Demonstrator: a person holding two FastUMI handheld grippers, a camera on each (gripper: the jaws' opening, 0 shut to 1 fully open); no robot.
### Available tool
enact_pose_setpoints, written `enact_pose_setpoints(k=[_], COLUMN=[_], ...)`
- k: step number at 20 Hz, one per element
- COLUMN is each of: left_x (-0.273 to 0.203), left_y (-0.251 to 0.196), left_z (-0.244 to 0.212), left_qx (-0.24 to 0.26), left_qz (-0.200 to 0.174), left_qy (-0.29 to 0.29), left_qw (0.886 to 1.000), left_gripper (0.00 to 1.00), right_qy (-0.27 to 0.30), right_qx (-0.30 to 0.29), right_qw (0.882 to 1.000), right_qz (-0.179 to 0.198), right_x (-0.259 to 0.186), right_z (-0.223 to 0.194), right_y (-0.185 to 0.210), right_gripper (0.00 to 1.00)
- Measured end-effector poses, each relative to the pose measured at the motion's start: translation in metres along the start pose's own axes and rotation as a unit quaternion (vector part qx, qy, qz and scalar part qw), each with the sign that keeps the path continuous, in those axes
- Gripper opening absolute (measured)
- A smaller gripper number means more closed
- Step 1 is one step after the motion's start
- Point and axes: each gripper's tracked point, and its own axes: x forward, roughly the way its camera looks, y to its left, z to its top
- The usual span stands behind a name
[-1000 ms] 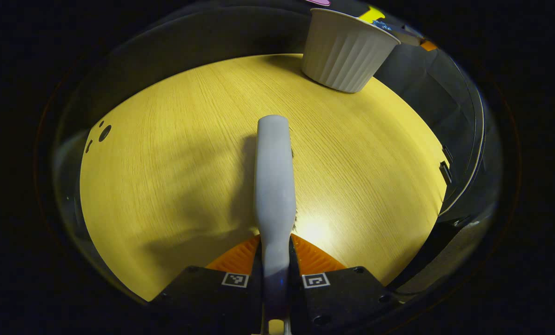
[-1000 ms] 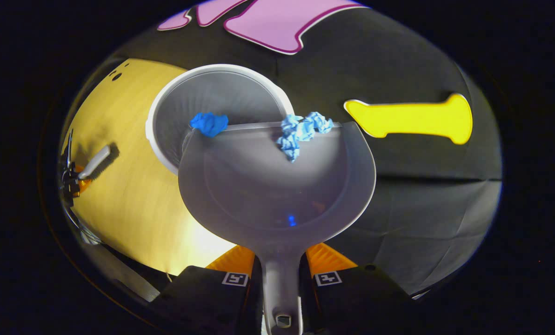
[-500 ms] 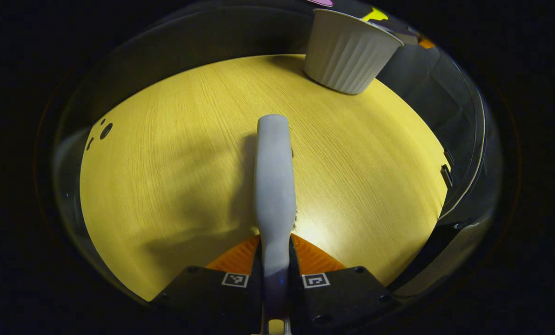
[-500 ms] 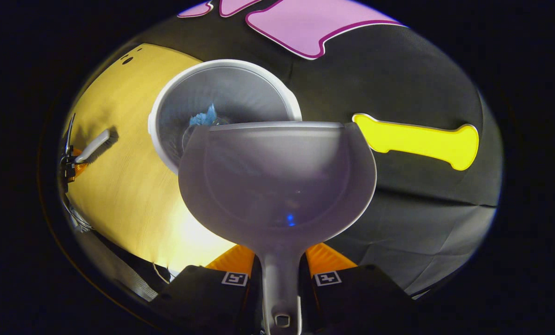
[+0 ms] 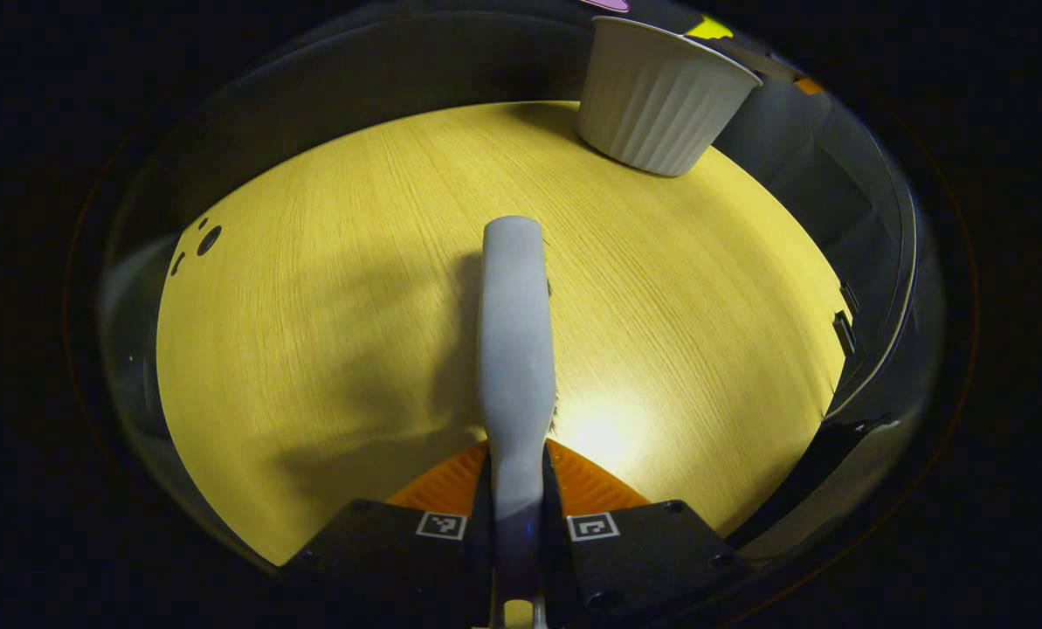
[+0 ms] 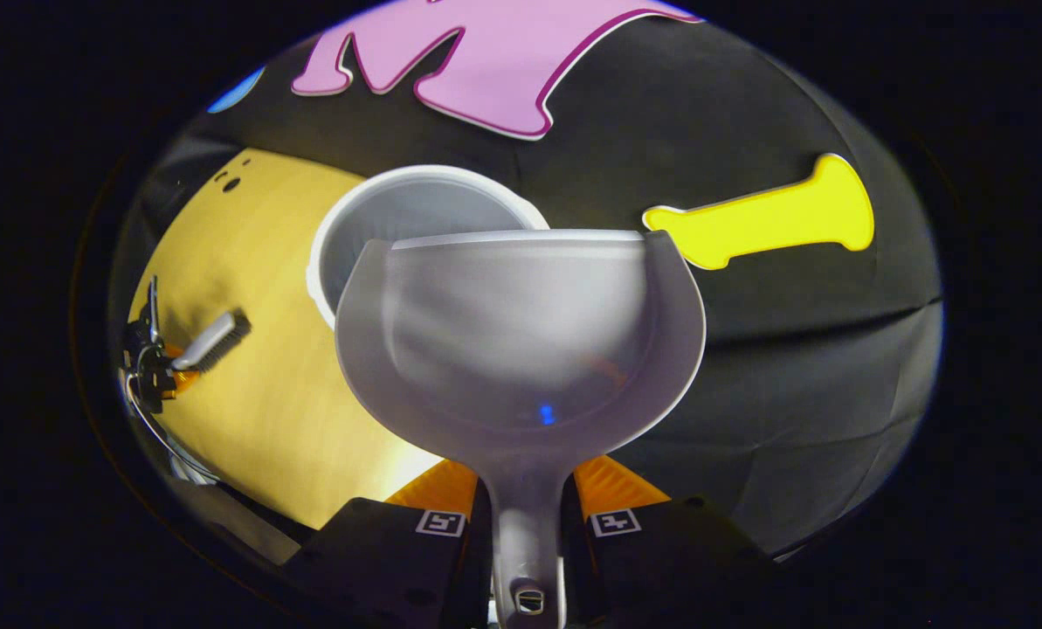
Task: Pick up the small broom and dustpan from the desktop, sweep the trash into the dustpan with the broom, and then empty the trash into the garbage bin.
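1. My left gripper [image 5: 517,489] pinches the handle of the small broom [image 5: 514,341], one finger on each side. The broom points forward over the yellow wood-grain worktop [image 5: 328,332], with dark bristle tips peeking out along its right edge.
2. In the left gripper view, the white ribbed garbage bin [image 5: 660,96] stands upright at the worktop's far edge, well apart from the broom.
3. My right gripper [image 6: 527,515] clamps the stem of the grey dustpan [image 6: 521,341], raised in front of the bin's open mouth; I see no trash in its scoop.
4. In the right gripper view, the left gripper sits far left, holding the broom bristles-down above the worktop.
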Motion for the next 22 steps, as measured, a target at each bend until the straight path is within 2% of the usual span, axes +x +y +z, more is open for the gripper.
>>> enact_pose_setpoints(k=[3,7,12,16,22], left_x=[-0.003,-0.008,-0.014,-0.018,-0.024], left_y=[0.002,0.004,0.005,-0.001,0.002], left_z=[-0.002,-0.005,-0.011,-0.016,-0.022], left_qx=[-0.005,-0.017,-0.035,-0.039,-0.052], left_qz=[0.009,0.017,0.018,0.024,0.029], left_qy=[-0.001,-0.005,-0.008,-0.01,-0.01], left_qw=[1.0,1.0,0.999,0.999,0.998], left_gripper=[0.28,0.28,0.28,0.28,0.28], right_qy=[-0.039,-0.077,-0.097,-0.082,-0.035], right_qx=[0.034,0.058,0.081,0.078,0.086], right_qw=[0.998,0.994,0.984,0.98,0.978], right_qz=[0.033,0.059,0.127,0.162,0.185], right_x=[-0.019,-0.052,-0.077,-0.061,-0.002], right_z=[-0.008,-0.031,-0.075,-0.112,-0.154], right_y=[0.011,0.036,0.108,0.17,0.25], right_gripper=[0.37,0.37,0.37,0.37,0.37])
